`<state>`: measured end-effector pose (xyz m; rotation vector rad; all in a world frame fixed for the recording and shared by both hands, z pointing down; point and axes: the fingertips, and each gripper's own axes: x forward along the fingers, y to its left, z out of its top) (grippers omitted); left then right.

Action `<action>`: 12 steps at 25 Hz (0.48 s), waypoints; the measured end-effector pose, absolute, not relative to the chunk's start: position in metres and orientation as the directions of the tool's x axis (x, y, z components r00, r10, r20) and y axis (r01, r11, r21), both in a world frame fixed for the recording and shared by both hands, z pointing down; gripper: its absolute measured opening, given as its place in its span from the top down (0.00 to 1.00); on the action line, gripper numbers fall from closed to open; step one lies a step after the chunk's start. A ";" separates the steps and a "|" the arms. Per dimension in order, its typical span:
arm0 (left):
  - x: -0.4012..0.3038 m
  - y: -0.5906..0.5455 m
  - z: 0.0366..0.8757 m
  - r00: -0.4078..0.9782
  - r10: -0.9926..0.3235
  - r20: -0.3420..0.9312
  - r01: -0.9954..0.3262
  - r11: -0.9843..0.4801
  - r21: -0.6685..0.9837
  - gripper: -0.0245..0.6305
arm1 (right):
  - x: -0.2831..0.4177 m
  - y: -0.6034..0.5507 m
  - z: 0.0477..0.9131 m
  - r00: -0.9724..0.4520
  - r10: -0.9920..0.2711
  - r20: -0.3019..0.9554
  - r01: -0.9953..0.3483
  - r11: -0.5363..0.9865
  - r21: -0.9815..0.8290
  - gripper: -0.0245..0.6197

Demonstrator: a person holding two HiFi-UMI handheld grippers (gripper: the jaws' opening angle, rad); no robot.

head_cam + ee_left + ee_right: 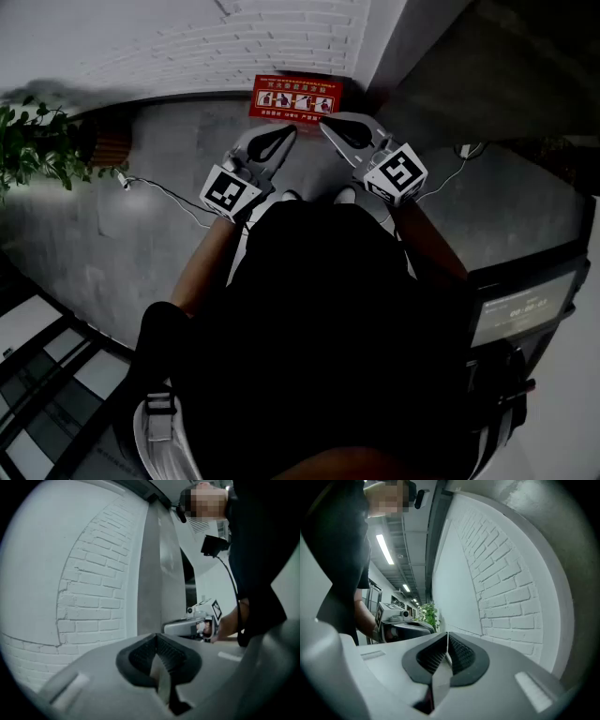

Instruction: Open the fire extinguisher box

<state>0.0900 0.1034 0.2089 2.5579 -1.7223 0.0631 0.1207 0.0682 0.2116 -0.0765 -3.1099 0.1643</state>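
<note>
- The fire extinguisher box (295, 97) sits at the upper centre of the head view, on the grey floor (141, 253) at the foot of a white brick wall (234, 42). It is red, and the face turned to the camera bears a row of small pictures.
- The left gripper (281, 136) is just below the box in the frame, left of centre. Its tongs are pressed together at the tips with nothing between them.
- The right gripper (333, 128) is beside it, right of centre. Its tongs are likewise closed tight and empty.
- The two grippers angle inward, so their tips lie near each other and point at the lower edge of the box. Whether either tip touches the box cannot be told.
- Each gripper view shows the other gripper held level in the person's hand, with the brick wall alongside.
- A leafy plant (37, 145) fills the left edge of the head view.
- A thin white cable (169, 194) trails over the floor towards the left gripper.
- A dark panel with a lit display (525, 307) stands at the right edge.
</note>
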 end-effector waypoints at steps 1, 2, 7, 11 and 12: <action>0.090 0.104 0.208 0.377 -0.922 0.081 -0.926 -0.377 0.021 0.96 | 0.120 0.070 0.211 -0.998 0.055 0.018 0.052 0.993 -0.108 0.94; 0.091 0.105 0.207 0.378 -0.921 0.097 -0.926 -0.378 0.021 0.96 | 0.120 0.071 0.211 -0.998 0.058 0.014 0.056 0.992 -0.110 0.94; 0.085 0.103 0.207 0.382 -0.916 0.121 -0.924 -0.381 0.030 0.96 | 0.116 0.069 0.215 -0.998 0.062 0.022 0.059 0.991 -0.123 0.94; 0.050 0.095 0.215 0.379 -0.920 0.103 -0.925 -0.377 0.038 0.96 | 0.090 0.066 0.212 -0.997 0.051 0.055 0.042 0.987 -0.158 0.94; 0.039 0.093 0.219 0.381 -0.919 0.103 -0.925 -0.378 0.048 0.96 | 0.082 0.064 0.215 -0.997 0.044 0.063 0.033 0.986 -0.161 0.94</action>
